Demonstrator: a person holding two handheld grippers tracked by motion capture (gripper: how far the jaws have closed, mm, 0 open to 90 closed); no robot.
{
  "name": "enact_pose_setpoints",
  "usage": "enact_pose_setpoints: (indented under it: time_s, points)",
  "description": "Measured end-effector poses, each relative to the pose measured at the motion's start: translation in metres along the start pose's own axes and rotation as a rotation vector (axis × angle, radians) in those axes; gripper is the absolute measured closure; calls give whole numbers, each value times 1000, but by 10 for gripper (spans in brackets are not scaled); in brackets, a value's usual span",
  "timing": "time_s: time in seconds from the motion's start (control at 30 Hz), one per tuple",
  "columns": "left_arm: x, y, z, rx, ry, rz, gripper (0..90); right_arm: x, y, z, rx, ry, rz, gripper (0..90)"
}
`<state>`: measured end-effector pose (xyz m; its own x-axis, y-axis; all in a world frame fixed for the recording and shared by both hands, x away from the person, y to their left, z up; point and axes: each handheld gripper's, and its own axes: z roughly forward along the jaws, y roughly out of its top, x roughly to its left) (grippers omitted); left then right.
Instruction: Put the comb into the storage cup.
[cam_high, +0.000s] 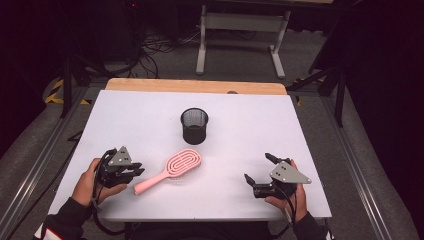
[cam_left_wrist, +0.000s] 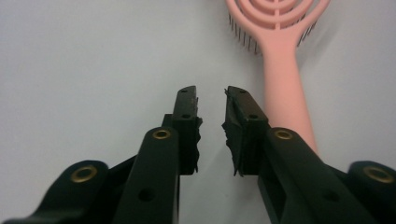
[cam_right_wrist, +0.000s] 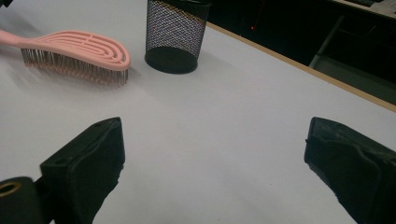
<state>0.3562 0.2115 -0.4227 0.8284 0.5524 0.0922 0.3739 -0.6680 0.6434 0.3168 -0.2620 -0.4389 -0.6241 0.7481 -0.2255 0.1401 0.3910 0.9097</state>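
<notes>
The pink hairbrush (cam_high: 169, 173) lay flat on the desk (cam_high: 250, 135), near its front edge and left of the middle — nothing yet lifted. The left gripper (cam_high: 136, 171) sat just beside the handle end, jaws slightly parted and empty. The right gripper (cam_high: 260, 169) rested near the front right corner, jaws wide, holding nothing. The black mesh cup (cam_high: 194, 126) stood empty behind the brush — judging by this, gripping and placing remained.

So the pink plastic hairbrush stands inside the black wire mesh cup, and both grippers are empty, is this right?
Not quite. The pink plastic hairbrush lies flat on the white table, apart from the black wire mesh cup, as the high view shows. The left gripper and right gripper are indeed empty.
</notes>
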Motion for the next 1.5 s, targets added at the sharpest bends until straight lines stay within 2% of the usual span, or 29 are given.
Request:
enact_pose_setpoints:
  time_s: [0.17,0.33,0.47,0.7,0.73,0.93,1.07,1.33,1.5]
  points:
    - [-7,12,2,32,-13,15,528,1,0,-1,2,-1,0,61]
    - [-9,20,10,74,-43,-6,257,1,0,0,6,-4,4,61]
    - [-10,25,16,113,-51,-25,163,1,0,0,8,-2,4,61]
    - [-17,38,36,200,-84,-6,163,-1,-1,2,10,-1,8,60]
    - [-17,41,40,210,-94,6,180,-1,-1,2,10,-3,8,60]
    - [-19,49,58,277,-113,-4,332,-2,-1,3,13,-2,14,61]
    - [-18,53,64,306,-124,-15,443,-1,-1,4,16,3,8,62]
    - [-20,55,63,317,-138,13,675,-1,-1,4,20,5,7,66]
    - [-20,54,63,301,-139,23,689,-1,-1,4,25,8,5,68]
